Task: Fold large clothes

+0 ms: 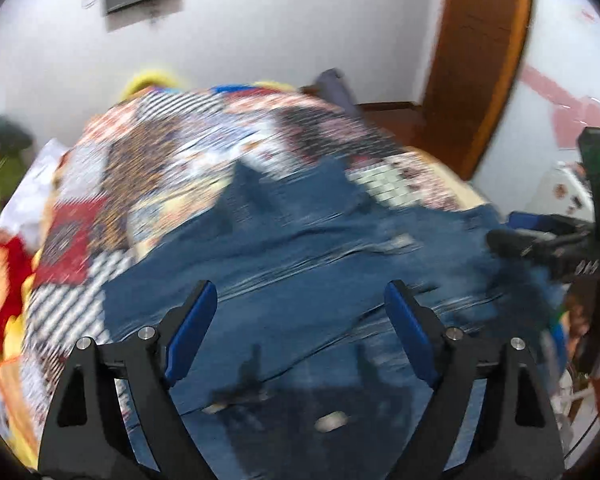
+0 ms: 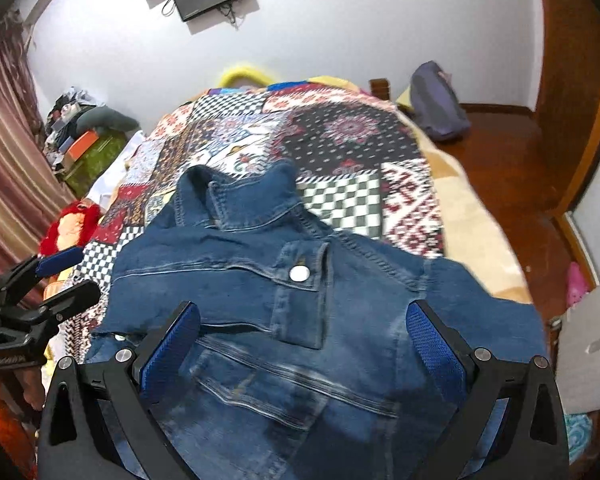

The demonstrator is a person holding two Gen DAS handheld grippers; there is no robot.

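The denim jacket (image 2: 300, 292) lies on the patchwork bedspread (image 2: 340, 136), collar toward the wall. My left gripper (image 1: 300, 320) and right gripper (image 2: 304, 340) are both wide, holding nothing. I should pinch one edge, then fold it flat.

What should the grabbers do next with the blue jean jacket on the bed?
Probably lower both and pinch an edge each to begin a fold. The blue denim jacket lies spread on the patchwork quilt, collar pointing away, and the left gripper and right gripper both hang open above it, holding nothing.
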